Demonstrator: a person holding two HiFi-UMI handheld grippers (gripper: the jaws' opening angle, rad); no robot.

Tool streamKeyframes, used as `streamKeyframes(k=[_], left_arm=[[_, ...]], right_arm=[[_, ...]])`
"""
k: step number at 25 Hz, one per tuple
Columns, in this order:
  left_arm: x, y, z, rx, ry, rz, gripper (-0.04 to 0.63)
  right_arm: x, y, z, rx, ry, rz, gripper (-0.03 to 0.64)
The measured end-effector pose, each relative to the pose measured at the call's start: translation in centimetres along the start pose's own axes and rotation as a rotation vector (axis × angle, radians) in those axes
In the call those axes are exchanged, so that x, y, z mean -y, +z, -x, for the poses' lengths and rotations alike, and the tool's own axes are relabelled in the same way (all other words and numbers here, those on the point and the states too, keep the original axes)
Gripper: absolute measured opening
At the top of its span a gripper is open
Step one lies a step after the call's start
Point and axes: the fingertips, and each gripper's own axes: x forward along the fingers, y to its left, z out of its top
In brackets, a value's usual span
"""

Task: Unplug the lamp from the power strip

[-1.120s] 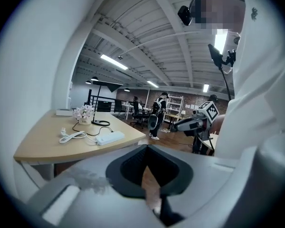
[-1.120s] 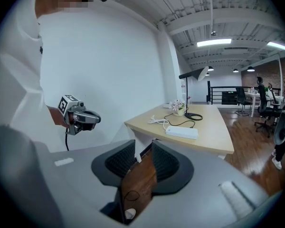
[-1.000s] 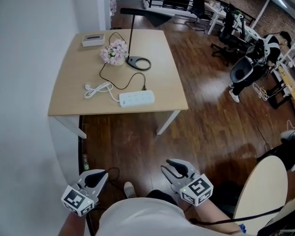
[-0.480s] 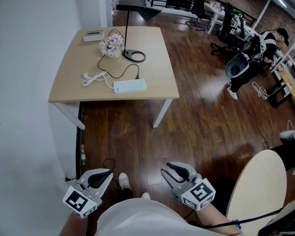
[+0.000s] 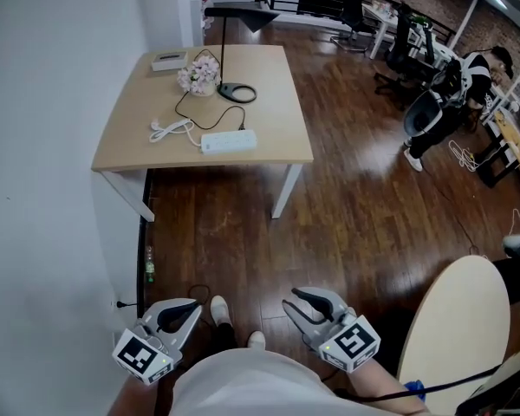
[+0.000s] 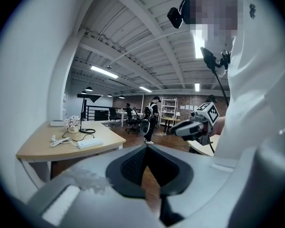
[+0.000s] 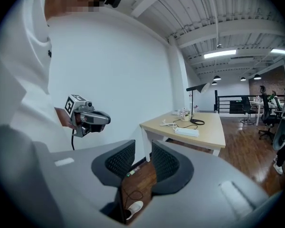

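The left hand-held gripper (image 5: 191,305) hung low over the dark wood floor (image 5: 364,224), its 2 jaws together on nothing. Well ahead stood the pale wooden bench (image 5: 130,137). The white rectangular power strip (image 5: 228,140) lay near its front edge, and behind it stood the black thin-armed desk lamp (image 5: 237,93), whose black cord (image 5: 241,121) reached the strip's far side. The right hand-held gripper (image 5: 290,298) showed a narrow gap between its jaws, with only floor in it.
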Motion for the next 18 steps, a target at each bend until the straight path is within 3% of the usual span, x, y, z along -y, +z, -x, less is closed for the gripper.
streamKeyframes(k=[18], left_arm=[[-0.7,0.0,-0.5,-0.012,-0.002,-0.019,0.005]], right_arm=[[0.2,0.5,-1.1,-0.01,0.028,0.024,0.112]])
